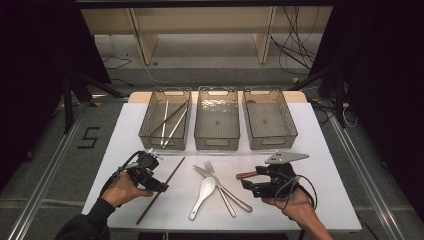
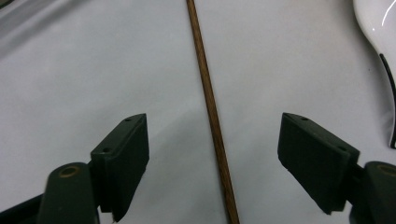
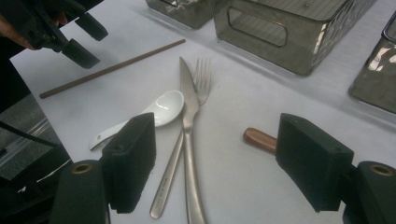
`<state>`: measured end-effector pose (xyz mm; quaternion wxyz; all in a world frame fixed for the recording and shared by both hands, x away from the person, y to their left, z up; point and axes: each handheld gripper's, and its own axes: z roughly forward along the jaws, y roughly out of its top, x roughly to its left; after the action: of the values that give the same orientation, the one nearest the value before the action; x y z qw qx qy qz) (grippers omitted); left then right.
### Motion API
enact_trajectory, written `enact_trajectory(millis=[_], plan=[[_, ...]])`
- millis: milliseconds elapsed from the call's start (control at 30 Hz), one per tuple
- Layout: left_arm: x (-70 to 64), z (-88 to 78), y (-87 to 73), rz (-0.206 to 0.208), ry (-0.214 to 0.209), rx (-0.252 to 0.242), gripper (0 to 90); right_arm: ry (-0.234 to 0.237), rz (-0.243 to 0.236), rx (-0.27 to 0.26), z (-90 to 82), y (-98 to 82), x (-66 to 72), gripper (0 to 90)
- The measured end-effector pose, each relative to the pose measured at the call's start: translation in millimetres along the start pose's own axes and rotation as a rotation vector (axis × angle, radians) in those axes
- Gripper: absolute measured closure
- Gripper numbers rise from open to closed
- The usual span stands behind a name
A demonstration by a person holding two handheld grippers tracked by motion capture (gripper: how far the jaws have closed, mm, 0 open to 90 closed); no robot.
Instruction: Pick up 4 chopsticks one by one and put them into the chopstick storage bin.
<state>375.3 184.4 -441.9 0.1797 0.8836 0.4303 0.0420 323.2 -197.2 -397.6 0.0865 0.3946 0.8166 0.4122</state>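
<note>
The left gripper (image 1: 161,188) hangs over the near left part of the white table (image 1: 325,200), its jaws spread wide, one on each side of a dark wooden chopstick (image 1: 161,190) that lies flat on the table. In the left gripper view the chopstick (image 2: 212,112) runs up between the two jaws with clear table on both sides, so neither pad touches it. The stick lies at a slant, its near end towards the left front edge and its far end pointing at the left basket (image 1: 165,118), which holds more chopsticks.

To the right of the stick, in the middle of the table, lie a white spoon (image 1: 203,196), a fork (image 1: 220,187) and a knife (image 1: 222,189), the knife crossing the fork. The right gripper (image 1: 246,184) rests near the right of these, jaws open and holding nothing. A brown wooden handle (image 3: 259,139) lies on the table just beside its right jaw, partly hidden.

Along the far side stand three wire baskets in a row; the middle basket (image 1: 217,120) and the right basket (image 1: 270,120) look bare inside
</note>
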Motion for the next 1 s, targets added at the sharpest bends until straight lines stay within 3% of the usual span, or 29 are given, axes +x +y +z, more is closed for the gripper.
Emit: enact_trajectory(millis=[567, 1000], plan=[[-1.4, 10.0, -5.6, 0.034, -0.023, 0.071, 52.6, 0.001, 0.000, -0.002, -0.6, 0.4, -0.4, 29.8], [-4.3, 17.9, -6.3, 0.065, -0.022, 0.101, 67.0, 0.002, -0.003, 0.001, 0.4, 0.4, 0.2, 29.7]])
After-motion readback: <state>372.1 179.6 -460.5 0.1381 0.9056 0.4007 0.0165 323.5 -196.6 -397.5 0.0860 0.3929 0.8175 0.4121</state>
